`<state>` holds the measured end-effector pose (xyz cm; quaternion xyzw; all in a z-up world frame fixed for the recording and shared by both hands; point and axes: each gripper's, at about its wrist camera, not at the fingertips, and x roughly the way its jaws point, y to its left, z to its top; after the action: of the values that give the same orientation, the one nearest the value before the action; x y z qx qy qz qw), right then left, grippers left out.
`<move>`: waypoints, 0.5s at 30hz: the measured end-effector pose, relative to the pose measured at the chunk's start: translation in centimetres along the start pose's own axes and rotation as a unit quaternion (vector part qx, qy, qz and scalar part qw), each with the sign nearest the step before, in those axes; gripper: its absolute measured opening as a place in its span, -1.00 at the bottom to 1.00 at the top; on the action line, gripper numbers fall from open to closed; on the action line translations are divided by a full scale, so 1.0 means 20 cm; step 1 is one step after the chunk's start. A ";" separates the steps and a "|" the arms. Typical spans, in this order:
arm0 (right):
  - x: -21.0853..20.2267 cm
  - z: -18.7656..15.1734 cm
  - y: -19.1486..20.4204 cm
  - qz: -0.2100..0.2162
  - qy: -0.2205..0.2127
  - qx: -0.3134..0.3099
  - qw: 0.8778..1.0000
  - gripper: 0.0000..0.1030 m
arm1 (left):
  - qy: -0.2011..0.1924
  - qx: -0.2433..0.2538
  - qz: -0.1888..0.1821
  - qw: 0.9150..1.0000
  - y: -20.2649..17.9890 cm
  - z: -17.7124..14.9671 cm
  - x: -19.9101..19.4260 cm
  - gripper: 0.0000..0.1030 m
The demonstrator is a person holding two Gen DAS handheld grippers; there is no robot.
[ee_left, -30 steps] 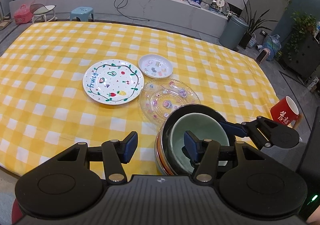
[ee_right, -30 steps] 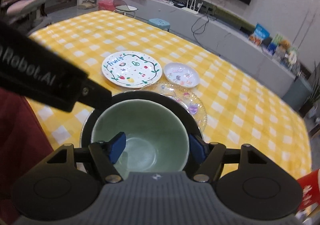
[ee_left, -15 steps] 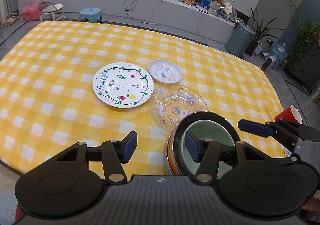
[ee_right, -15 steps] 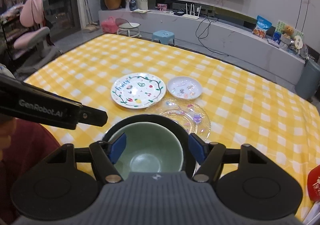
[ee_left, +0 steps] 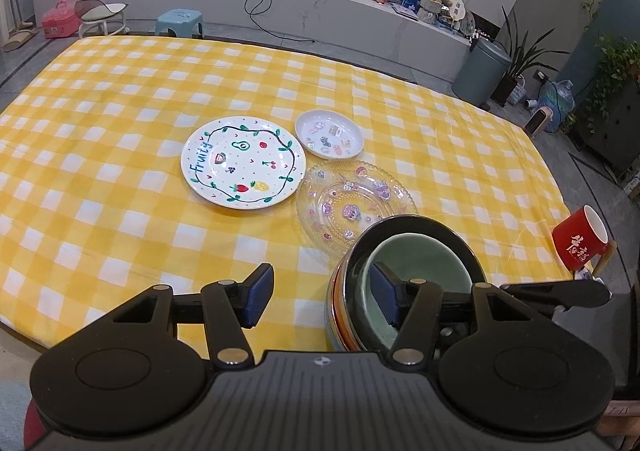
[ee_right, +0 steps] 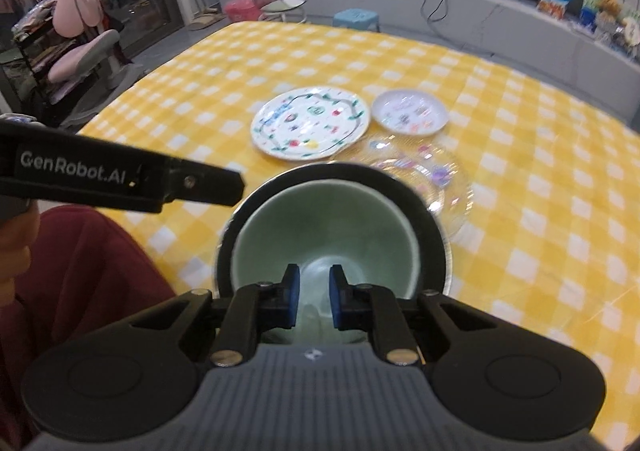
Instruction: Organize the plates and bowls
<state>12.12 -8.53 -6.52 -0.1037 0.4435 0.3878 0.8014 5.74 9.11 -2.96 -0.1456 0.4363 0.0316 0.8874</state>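
Left wrist view: the left gripper (ee_left: 320, 297) fills the bottom of the frame, tilted down at the table (ee_left: 100, 91), its jaws wide apart with nothing between the pads. Its left finger hangs over bare yellow check cloth; its right finger sits in front of the green bowl (ee_left: 416, 263), lower right of centre. That bowl nests in a black bowl (ee_left: 448, 235) on a stack with striped sides. Three plates lie mid-frame: a fruit plate (ee_left: 243, 167), a small white dish (ee_left: 329, 133) just upper right of it, and a clear glass plate (ee_left: 352, 203) whose near edge the stack hides. One red cup (ee_left: 580, 243) stands at the right edge.

Right wrist view: the right gripper (ee_right: 312, 301) points down into the green bowl (ee_right: 326, 219) at lower centre. Its jaws have just been closing and stand close together, a narrow gap left; whether they pinch the bowl's near rim cannot be told. The same three plates sit above. The left gripper's arm crosses the left side, above a dark red sleeve (ee_right: 80, 271).
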 end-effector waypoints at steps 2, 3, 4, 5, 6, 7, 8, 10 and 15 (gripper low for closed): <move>0.00 0.00 0.01 -0.007 0.001 -0.005 1.000 -0.73 | 0.001 -0.003 0.001 1.000 0.01 0.00 0.00 0.28; -0.01 0.00 0.01 -0.012 -0.002 -0.007 1.000 -0.73 | 0.001 -0.005 0.002 1.000 0.01 0.00 0.01 0.28; -0.02 0.00 0.01 -0.014 -0.005 -0.007 1.000 -0.71 | 0.001 -0.007 0.003 1.000 0.02 0.00 0.01 0.28; -0.03 0.00 0.00 -0.012 -0.009 -0.002 1.000 -0.69 | 0.001 -0.009 0.005 1.000 0.02 0.00 0.01 0.28; -0.05 0.01 -0.01 -0.010 -0.013 0.003 1.000 -0.69 | 0.001 -0.010 0.006 1.000 0.03 0.01 0.01 0.28; -0.06 0.01 -0.02 -0.009 -0.018 0.007 1.000 -0.69 | 0.000 -0.009 0.004 1.000 0.03 0.01 0.00 0.28; -0.08 0.01 -0.03 -0.009 -0.024 0.009 1.000 -0.68 | -0.001 -0.010 0.002 1.000 0.03 0.01 -0.01 0.28; -0.10 0.02 -0.05 -0.009 -0.031 0.018 0.999 -0.67 | -0.008 -0.014 -0.001 1.000 0.04 0.02 -0.03 0.30; -0.15 0.06 -0.11 0.001 -0.049 0.045 0.998 -0.66 | -0.025 -0.015 0.001 1.000 0.05 0.03 -0.08 0.34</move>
<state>13.42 -10.99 -3.89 -0.0477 0.4206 0.3725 0.8259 5.03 10.32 -1.51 -0.1583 0.4138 0.0424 0.8955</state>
